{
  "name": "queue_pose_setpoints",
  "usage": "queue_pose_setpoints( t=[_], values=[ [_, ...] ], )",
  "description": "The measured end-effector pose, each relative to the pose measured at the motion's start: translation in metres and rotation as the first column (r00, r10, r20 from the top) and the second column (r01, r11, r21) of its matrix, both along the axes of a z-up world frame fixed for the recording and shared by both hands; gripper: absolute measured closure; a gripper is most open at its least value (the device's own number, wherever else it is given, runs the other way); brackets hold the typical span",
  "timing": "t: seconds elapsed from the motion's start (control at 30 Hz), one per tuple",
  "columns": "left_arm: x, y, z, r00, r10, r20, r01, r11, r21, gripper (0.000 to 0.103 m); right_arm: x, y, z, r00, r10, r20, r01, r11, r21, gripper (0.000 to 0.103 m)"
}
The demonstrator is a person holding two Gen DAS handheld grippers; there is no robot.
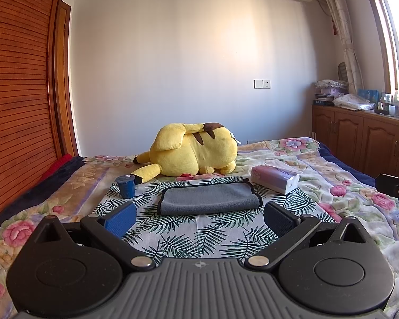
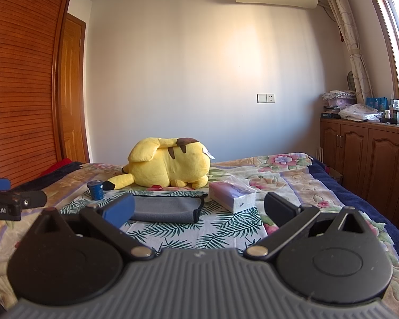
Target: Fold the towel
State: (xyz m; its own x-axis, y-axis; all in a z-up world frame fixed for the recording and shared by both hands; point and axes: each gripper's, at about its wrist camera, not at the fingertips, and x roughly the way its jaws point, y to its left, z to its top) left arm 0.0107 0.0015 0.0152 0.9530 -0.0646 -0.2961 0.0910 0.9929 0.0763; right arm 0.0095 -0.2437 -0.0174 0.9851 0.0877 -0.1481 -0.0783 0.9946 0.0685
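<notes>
A grey towel (image 1: 208,198) with black trim lies folded flat on a palm-leaf cloth (image 1: 188,234) on the bed. It also shows in the right wrist view (image 2: 167,208). My left gripper (image 1: 199,219) is open and empty, just short of the towel's near edge. My right gripper (image 2: 199,208) is open and empty, to the right of the towel and a little back from it. Its left finger (image 2: 119,210) covers the towel's left end in that view.
A yellow plush toy (image 1: 196,152) lies behind the towel. A small blue cup (image 1: 126,186) stands at the towel's left, a tissue pack (image 1: 275,179) at its right. The floral bedspread (image 1: 332,175) surrounds the cloth. Wooden cabinets (image 2: 367,159) line the right wall, a slatted wardrobe (image 1: 18,93) the left.
</notes>
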Motion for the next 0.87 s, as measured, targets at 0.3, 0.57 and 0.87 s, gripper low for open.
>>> queue_pose_setpoints(
  t=[0.3, 0.57, 0.87],
  values=[
    [0.0003, 0.0, 0.0006, 1.0, -0.001, -0.001, 0.001, 1.0, 0.001, 0.0, -0.0002, -0.0003, -0.0002, 1.0, 0.0, 0.0, 0.0, 1.0, 0.001, 0.0],
    [0.0005, 0.0014, -0.0017, 1.0, 0.001, -0.003, -0.001, 1.0, 0.008, 0.0, -0.0008, -0.0021, -0.0015, 1.0, -0.002, 0.001, 0.002, 1.0, 0.0, 0.0],
    [-0.0004, 0.0013, -0.0035, 1.0, -0.004, -0.006, 0.004, 1.0, 0.011, 0.0, -0.0006, -0.0019, -0.0012, 1.0, -0.003, 0.001, 0.003, 1.0, 0.001, 0.0]
  ],
)
